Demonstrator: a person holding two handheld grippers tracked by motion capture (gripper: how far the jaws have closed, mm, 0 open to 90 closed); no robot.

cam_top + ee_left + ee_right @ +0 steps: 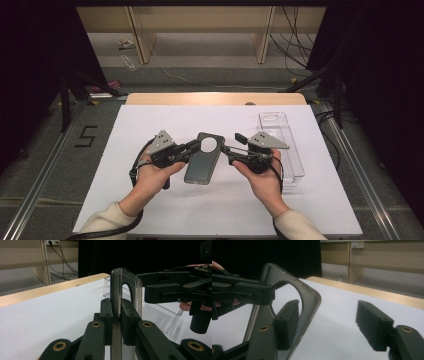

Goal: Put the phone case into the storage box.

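Observation:
A dark, see-through phone case (202, 162) with a round camera hole is held off the white sheet between my two hands. My left gripper (196, 146) is shut on its left edge; in the left gripper view the pads (107, 315) pinch the case (116, 290), which stands edge-on. My right gripper (231, 145) comes in from the right near the case's top corner and is open. In the right gripper view one jaw sits close by the case (312, 295), seen through its tinted wall. The other jaw stands well off to the right, with only the sheet before it.
A clear plastic tray (285, 145) lies on the white sheet (150, 205) just right of my right hand. The wooden table edge (215, 98) runs along the far side. Dark stands, cables and shelving lie beyond.

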